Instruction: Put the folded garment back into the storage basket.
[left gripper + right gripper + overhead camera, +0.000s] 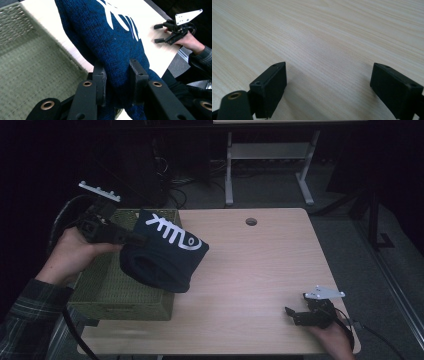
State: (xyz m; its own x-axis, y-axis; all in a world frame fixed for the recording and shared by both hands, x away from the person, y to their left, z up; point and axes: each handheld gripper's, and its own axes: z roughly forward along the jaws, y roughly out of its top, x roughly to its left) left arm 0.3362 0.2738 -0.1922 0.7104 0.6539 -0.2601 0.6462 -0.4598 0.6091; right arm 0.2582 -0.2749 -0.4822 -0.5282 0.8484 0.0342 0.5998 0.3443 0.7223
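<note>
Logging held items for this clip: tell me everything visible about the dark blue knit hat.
The dark blue knit hat looks like soft, chunky knit with a white line design on its upper side. It hangs limp, opening toward the camera in the high view, held above the green woven basket rim and table edge. The left gripper pinches its fabric between both fingers.

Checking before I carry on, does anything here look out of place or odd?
Nothing looks damaged or spilled. The dark blue knit hat is in the left gripper, hanging half over the green basket rim and half over the table.
</note>
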